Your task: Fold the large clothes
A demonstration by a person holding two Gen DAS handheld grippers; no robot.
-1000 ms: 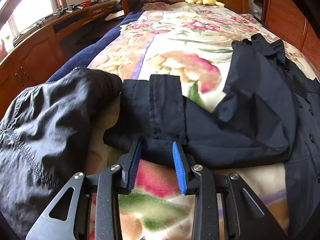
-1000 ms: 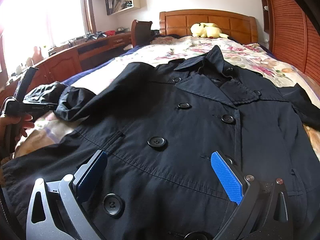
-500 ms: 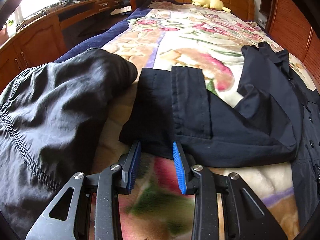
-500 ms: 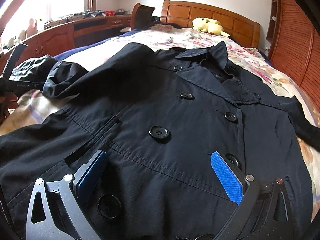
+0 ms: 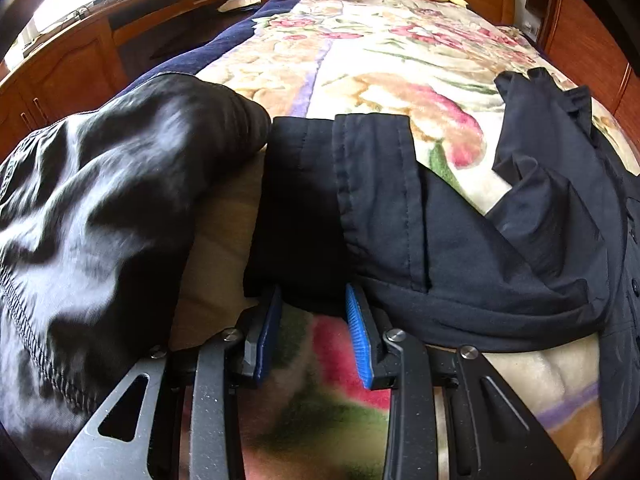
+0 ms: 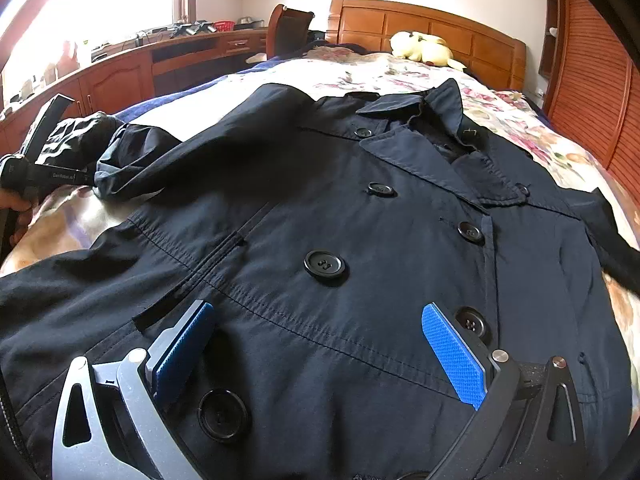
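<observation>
A dark navy double-breasted coat lies face up on the bed, buttons showing. Its sleeve stretches out sideways, cuff towards the far side. My left gripper points down at the sleeve's near edge. Its jaws are closing, the cloth edge sits at the blue fingertips, and no pinch shows. In the right wrist view, the left gripper's body shows at the far left, with a hand on it. My right gripper hovers wide open over the coat's front, between two buttons.
A shiny black jacket is bunched left of the sleeve. The bed carries a floral blanket with a yellow plush toy by the wooden headboard. A wooden desk runs along the left, slatted wardrobe doors along the right.
The left gripper has come down and forward, so the sleeve's near edge now reaches its fingertips and its jaws stand slightly narrower. The right gripper has barely shifted over the coat.
</observation>
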